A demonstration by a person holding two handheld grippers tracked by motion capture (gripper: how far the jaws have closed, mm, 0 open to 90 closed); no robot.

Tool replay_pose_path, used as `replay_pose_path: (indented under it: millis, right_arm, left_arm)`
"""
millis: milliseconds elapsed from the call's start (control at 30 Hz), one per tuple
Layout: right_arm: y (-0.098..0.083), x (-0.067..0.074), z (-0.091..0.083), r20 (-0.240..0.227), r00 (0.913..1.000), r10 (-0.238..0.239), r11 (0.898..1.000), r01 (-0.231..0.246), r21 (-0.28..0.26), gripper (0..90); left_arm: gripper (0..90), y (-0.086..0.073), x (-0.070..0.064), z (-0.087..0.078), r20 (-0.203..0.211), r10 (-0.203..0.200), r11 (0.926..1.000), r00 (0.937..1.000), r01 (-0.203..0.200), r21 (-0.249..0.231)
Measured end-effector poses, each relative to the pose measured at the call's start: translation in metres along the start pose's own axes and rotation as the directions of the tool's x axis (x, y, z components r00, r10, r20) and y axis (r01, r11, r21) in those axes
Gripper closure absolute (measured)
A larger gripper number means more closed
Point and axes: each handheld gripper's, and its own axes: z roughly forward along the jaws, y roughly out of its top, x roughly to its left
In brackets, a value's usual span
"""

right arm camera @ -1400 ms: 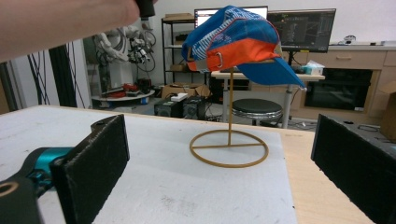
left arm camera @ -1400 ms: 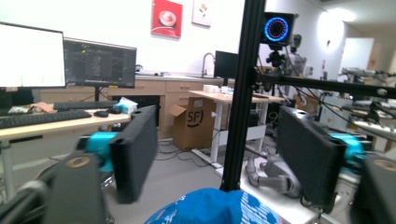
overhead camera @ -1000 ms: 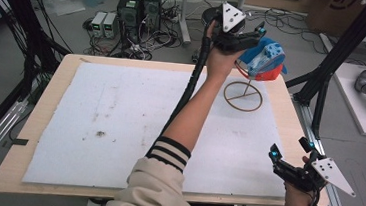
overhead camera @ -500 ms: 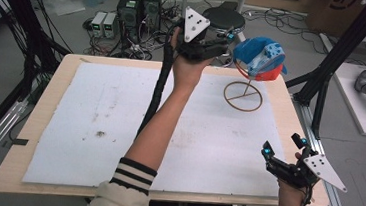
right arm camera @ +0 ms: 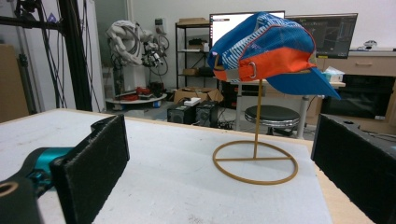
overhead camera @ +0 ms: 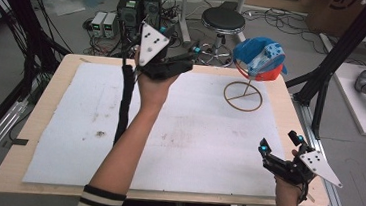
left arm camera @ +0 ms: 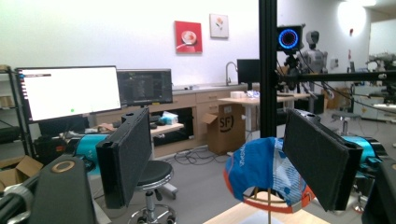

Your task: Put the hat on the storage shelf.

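Behind cap [left arm camera: 261, 172], carton [left arm camera: 226, 128] reads "SF".

— What sort of place is this?
— A robotics lab. A humanoid robot [left arm camera: 312, 46] stands at the back, computer monitors [left arm camera: 70, 91] glow on benches, and black metal framing [left arm camera: 267, 65] surrounds the table [overhead camera: 44, 121].
— Anything else?
— Cables and electronics boxes [overhead camera: 139, 6] sit on the floor.

A round black padded stool [overhead camera: 222, 20] stood beyond the white foam-covered wooden table [overhead camera: 44, 121]; grey electronic boxes [overhead camera: 103, 24] sat left of the stool.
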Motion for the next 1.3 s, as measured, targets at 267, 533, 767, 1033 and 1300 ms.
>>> replay_pose_path:
  millis: [267,533,767,1033,1300]
  right_arm:
    - [0.000,0.007,0.007,-0.010,1.0000,0.001,1.000,-0.001,0.003,3.9]
    - [-0.001,0.011,0.012,-0.019,0.9998,-0.002,1.000,0.002,0.006,3.9]
    - [0.000,0.010,0.011,-0.007,1.0000,0.004,1.000,-0.004,0.003,3.9]
    - [0.000,0.005,0.011,0.004,1.0000,0.005,1.000,-0.005,-0.001,3.9]
    - [-0.001,-0.002,0.009,0.026,0.9995,0.016,1.000,-0.016,-0.004,3.9]
  left_arm:
    - [24.2,-0.011,0.027,-0.052,-0.044,-0.021,0.9998,0.9988,0.021,-0.006]
    - [24.2,-0.020,0.053,-0.109,-0.125,-0.005,1.0000,0.9921,0.006,0.006]
    - [24.4,-0.032,0.067,-0.157,-0.184,-0.012,0.9996,0.9829,0.017,0.024]
    - [24.3,-0.041,0.082,-0.203,-0.255,0.004,0.9984,0.9670,0.010,0.056]
    - [24.4,-0.064,0.092,-0.246,-0.323,0.041,0.9966,0.9456,-0.016,0.081]
